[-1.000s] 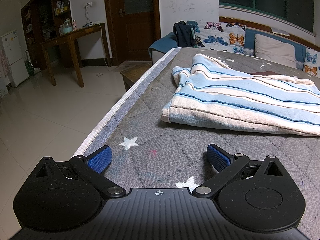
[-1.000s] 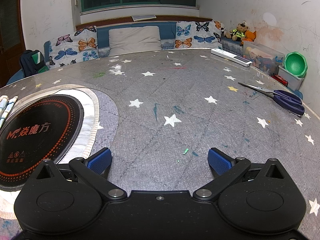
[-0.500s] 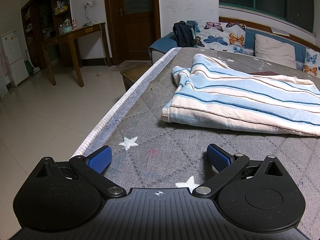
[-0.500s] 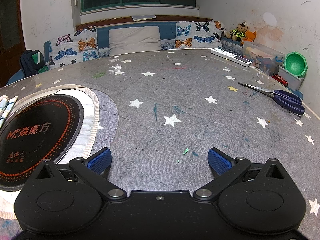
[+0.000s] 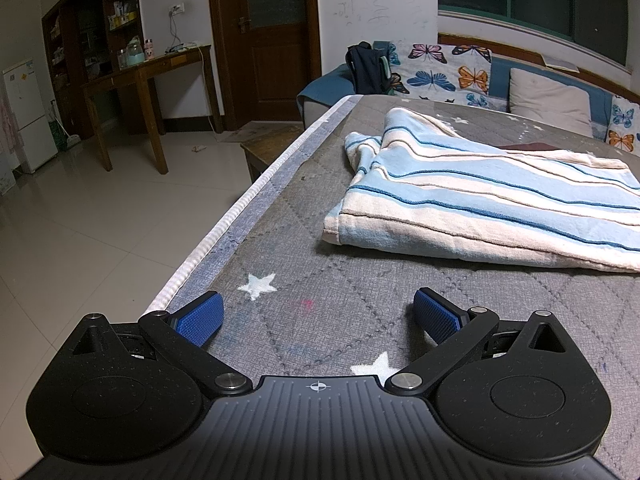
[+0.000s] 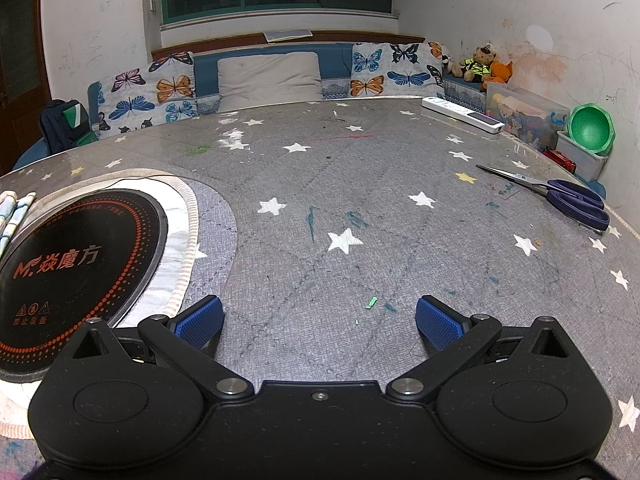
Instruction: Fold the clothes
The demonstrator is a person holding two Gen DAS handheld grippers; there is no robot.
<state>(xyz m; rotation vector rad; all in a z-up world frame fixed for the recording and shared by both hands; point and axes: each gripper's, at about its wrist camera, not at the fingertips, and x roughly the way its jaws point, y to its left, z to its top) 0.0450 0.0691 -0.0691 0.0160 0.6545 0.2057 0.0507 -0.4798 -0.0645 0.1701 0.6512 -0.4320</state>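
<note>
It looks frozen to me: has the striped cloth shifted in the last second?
No. The striped cloth lies in the same spot, its near corner just as far beyond the white star printed on the grey cover.

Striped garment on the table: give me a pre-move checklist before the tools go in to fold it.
1. Left tool open and empty: ok.
2. Right tool open and empty: ok.
3. Striped garment within the left view, lying ahead of the tool, untouched: ok.
4. Garment fully flat: not ok, far end bunched.
5. Scissors clear of the garment: ok, far right side of the table.
6. Garment's full outline: cannot tell, cropped at the right.
</note>
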